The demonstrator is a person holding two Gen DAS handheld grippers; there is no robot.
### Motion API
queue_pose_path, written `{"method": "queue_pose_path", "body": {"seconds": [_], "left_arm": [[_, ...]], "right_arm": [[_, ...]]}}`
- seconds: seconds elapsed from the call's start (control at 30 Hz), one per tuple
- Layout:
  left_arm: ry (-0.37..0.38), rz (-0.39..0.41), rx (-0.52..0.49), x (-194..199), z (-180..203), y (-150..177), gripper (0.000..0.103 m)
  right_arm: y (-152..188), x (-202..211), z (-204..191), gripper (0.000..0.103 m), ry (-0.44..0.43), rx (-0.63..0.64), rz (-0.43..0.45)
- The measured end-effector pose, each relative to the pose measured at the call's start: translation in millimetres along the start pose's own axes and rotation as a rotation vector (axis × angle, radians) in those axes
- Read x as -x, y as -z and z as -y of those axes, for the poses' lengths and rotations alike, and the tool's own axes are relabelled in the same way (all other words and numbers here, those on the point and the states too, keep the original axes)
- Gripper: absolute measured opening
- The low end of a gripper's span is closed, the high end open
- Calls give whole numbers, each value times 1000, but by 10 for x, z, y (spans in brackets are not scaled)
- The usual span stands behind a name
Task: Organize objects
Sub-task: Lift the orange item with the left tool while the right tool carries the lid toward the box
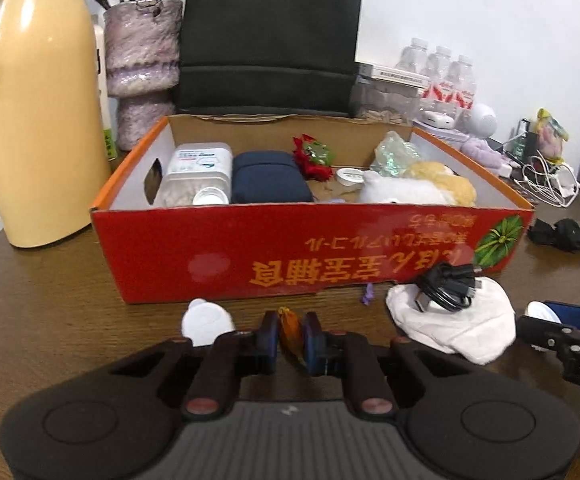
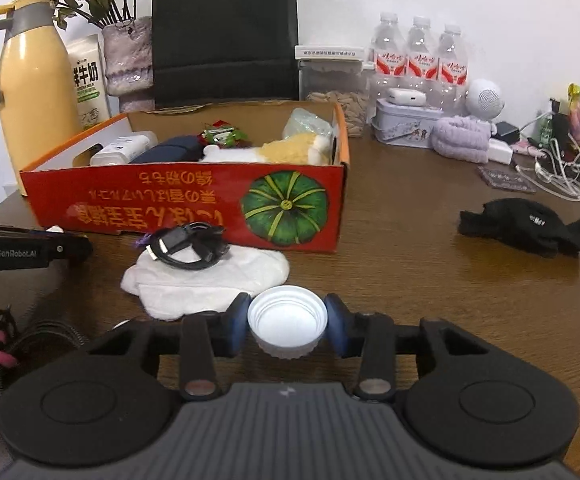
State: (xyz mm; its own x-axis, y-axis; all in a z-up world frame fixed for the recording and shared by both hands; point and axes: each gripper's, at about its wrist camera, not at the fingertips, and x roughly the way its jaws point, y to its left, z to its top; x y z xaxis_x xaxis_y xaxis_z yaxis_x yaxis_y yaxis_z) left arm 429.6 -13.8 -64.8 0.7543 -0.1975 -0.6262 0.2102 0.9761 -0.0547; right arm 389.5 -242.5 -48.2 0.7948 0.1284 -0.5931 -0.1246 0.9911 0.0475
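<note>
Right gripper [image 2: 287, 326] was clamped on a white bottle cap [image 2: 287, 325], its 2 blue-padded fingers [image 2: 239, 325] pressing the cap's ribbed sides. The cap sat with its hollow open side facing up and toward the camera, low over the brown desk [image 2: 410, 280]. Left gripper [image 1: 291, 338] was closed on a small orange crinkled piece [image 1: 290, 332], possibly a wrapper, pinched between its pads just above the desk.

From the left wrist view the inside of the red cardboard box [image 1: 310, 256] was plain: a clear lidded container [image 1: 198, 168], a navy pouch [image 1: 268, 178], a red and green ornament [image 1: 312, 156], a small white jar [image 1: 350, 176] and a white and yellow plush toy [image 1: 418, 188]. A white round piece [image 1: 206, 320] lay just left of that gripper's fingers. The right wrist view alone showed the green pumpkin printed on the box front, a milk carton [image 2: 88, 80], and 3 water bottles [image 2: 420, 60].

Both views showed a coiled black cable [image 2: 188, 246] lying on a white cloth [image 2: 210, 276], touching the box front. The cap lay just right of and nearer than that cloth, well apart from the black glove [image 2: 530, 226].
</note>
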Motion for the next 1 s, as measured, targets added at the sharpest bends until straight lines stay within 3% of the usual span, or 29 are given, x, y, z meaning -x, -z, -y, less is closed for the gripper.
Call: {"method": "queue_pose_path", "body": {"seconds": [0.13,0.23,0.47,0.6,0.7,1.0], "left_arm": [[-46,39,-18,222,78,-2,12],[-13,73,8,625,126,31,12],[69,176,17,1817,390,423,12],[103,216,-7,2310,596,660,12],[132,194,-10,2477,690,787,12],[94,187,-10,2870,815,1041,12]], "right_arm": [[31,112,-7,41,6,-8,40],[101,363,-95,41,13,16,77],[266,1370,-325,41,-115,21,164],[405,1887,-462,41,-177,65,184],[504,2188,-560,41,-196,102,187],[643,2624,-639,41,-191,122,215]]}}
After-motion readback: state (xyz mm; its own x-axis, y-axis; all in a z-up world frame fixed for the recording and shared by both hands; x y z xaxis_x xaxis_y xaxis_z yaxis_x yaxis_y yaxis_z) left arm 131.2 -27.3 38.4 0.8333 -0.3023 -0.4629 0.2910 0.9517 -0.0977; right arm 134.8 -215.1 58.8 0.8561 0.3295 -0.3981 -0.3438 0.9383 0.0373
